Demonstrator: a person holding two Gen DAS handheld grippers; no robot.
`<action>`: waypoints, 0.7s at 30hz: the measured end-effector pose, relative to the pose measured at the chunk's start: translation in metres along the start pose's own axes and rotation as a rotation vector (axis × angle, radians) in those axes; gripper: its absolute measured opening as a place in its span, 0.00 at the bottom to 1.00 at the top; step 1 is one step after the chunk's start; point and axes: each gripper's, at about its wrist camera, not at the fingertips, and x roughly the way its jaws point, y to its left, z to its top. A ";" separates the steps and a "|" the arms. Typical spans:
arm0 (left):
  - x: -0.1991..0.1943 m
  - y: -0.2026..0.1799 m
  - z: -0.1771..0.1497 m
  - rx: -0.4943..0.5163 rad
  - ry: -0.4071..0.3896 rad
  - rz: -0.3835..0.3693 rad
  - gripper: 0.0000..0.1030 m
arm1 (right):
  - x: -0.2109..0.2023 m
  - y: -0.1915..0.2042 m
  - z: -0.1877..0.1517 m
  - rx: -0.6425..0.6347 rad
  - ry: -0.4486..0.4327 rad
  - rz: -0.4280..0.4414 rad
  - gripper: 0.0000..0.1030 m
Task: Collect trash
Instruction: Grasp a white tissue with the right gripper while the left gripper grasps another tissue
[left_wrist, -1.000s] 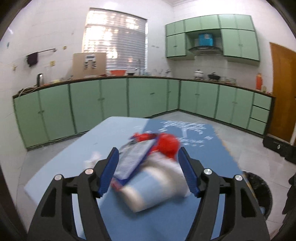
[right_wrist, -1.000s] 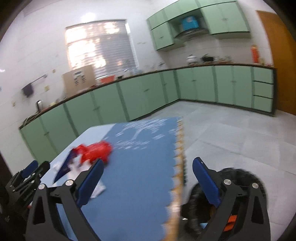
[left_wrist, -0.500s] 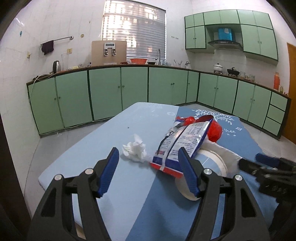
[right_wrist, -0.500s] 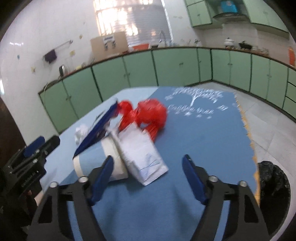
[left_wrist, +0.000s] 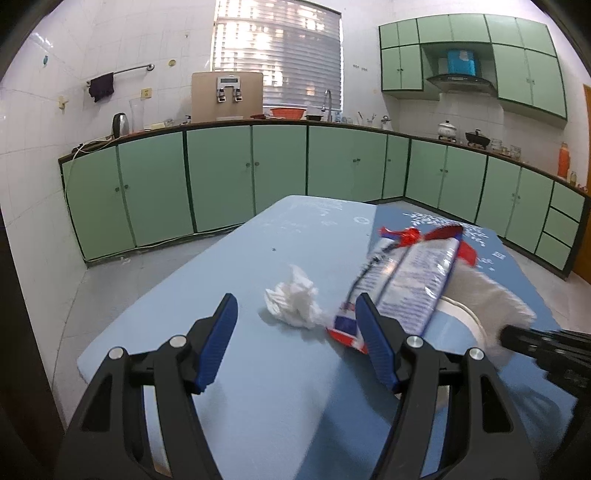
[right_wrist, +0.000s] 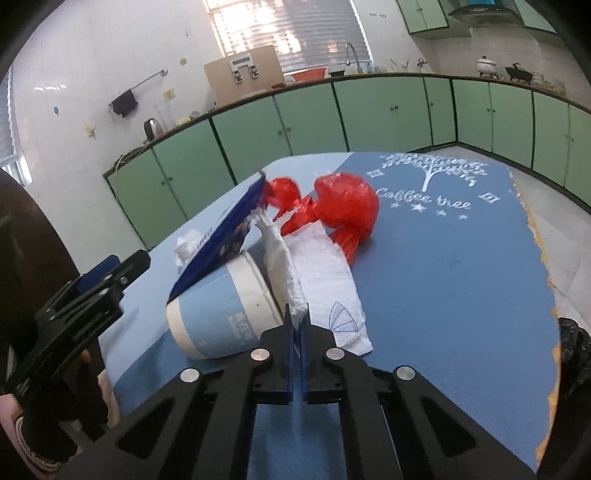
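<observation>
White letters on the dark blue mat (right_wrist: 443, 258) say "Coffee tree", under a white tree picture with little stars. The mat lies on the light blue tabletop (left_wrist: 229, 280). A pile of trash sits in the middle. A paper cup (right_wrist: 221, 306) lies on its side, blue and white, with some writing on it that is too small to read. Leaning on top of the cup is a snack bag (left_wrist: 402, 284) (blue on one side, silvery with tiny print and red ends on the other). The tiny print cannot be read. A red plastic bag (right_wrist: 343, 206) is scrunched up behind the cup, on the mat. A white paper napkin (right_wrist: 325, 280) with a blue fan drawing lies just beside the cup's open end. The right tongs (right_wrist: 297, 325) are squeezed together on the near edge of that napkin. The left tongs (left_wrist: 295, 343) are spread wide with nothing between them, low over the tabletop. Just in front of them sits a crumpled white tissue (left_wrist: 293, 302), touching the corner of the snack bag. A black trash bin (right_wrist: 574, 354) peeks out past the mat's right edge, down on the floor. You cannot see what is inside it.
</observation>
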 end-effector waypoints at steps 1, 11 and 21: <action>0.005 0.001 0.002 -0.004 0.003 0.000 0.63 | -0.003 -0.001 0.001 0.004 -0.005 -0.003 0.03; 0.055 0.003 0.012 -0.038 0.120 0.011 0.56 | -0.019 -0.012 -0.002 0.002 -0.006 -0.073 0.03; 0.067 0.005 0.006 -0.041 0.186 -0.018 0.09 | -0.017 -0.010 -0.003 -0.006 -0.009 -0.077 0.03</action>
